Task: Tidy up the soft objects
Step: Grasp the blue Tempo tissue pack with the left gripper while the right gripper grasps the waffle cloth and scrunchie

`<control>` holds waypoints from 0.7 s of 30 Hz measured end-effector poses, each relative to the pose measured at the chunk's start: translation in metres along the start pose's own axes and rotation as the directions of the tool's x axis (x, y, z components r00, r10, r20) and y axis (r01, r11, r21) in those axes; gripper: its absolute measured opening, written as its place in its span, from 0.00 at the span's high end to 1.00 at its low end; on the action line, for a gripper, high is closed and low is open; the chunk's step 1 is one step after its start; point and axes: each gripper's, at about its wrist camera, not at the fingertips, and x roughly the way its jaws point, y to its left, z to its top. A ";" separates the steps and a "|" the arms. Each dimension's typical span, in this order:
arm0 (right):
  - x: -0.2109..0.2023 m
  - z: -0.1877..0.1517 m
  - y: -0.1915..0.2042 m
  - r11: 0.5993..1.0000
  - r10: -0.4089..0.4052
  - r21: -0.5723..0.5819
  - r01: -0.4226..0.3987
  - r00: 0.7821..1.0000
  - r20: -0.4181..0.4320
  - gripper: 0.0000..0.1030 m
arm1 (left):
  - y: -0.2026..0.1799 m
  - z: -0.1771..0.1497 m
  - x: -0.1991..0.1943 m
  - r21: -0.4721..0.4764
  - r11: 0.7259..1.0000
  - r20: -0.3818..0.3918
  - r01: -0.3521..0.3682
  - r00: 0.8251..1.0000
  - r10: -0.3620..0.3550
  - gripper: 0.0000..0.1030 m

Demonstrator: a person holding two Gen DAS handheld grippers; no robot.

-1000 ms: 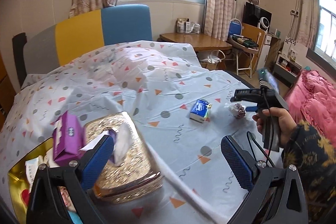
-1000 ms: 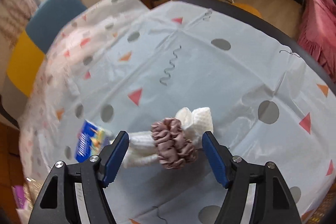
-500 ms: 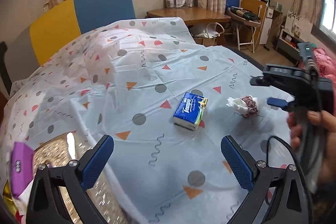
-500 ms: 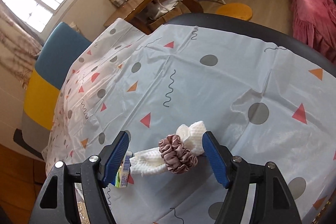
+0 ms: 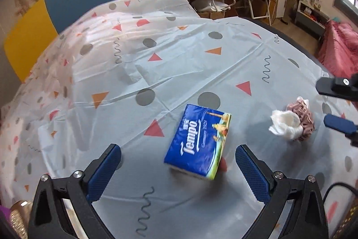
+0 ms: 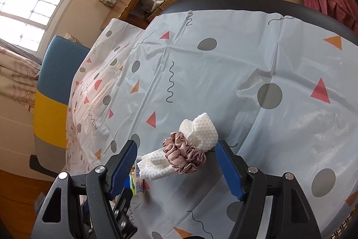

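The one clear wording is the brand "Tempo" in large white slanted letters across the blue top face of the tissue pack (image 5: 199, 141), which lies on the patterned tablecloth (image 5: 201, 64) at about 6 o'clock in the left wrist view. Small white characters sit just above that word and a fine line of print runs beside it toward 3 o'clock, both too small to make out. In the right wrist view only a corner of the pack shows at about 7 o'clock, its print unreadable.

Tissue pack (image 6: 137, 183) mostly behind gripper (image 6: 176, 168)
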 end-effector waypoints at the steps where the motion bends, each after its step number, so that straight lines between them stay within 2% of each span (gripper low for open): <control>1: 0.001 0.000 0.000 1.000 0.002 0.006 -0.002 1.000 0.000 0.29 | 0.000 0.003 0.006 -0.002 1.000 -0.010 0.007 1.000 -0.007 0.00; 6: 0.005 0.000 -0.003 1.000 0.000 0.022 0.000 1.000 -0.017 0.28 | -0.007 0.009 0.027 0.011 1.000 -0.039 0.024 0.999 -0.024 0.00; 7: 0.006 -0.001 -0.003 1.000 -0.003 0.021 0.003 1.000 -0.019 0.28 | -0.007 0.009 0.031 0.008 0.999 -0.055 0.037 0.998 -0.036 0.03; 9: 0.008 -0.001 -0.002 1.000 -0.011 0.019 0.012 1.000 -0.022 0.28 | -0.008 0.005 0.034 -0.004 1.000 -0.069 0.026 0.997 -0.026 0.25; 11: 0.011 -0.001 -0.002 1.000 -0.012 0.021 0.013 1.000 -0.028 0.28 | -0.006 0.000 0.033 -0.043 0.997 -0.067 0.063 0.996 -0.066 0.47; 16: 0.020 -0.001 -0.002 1.000 -0.019 0.020 0.020 0.999 -0.043 0.28 | -0.008 -0.023 0.016 -0.087 0.995 -0.083 0.054 0.995 -0.061 0.49; 21: 0.030 0.000 -0.001 1.000 -0.027 0.010 0.027 0.998 -0.058 0.28 | -0.007 -0.067 -0.012 -0.147 0.989 -0.083 0.010 0.996 -0.022 0.49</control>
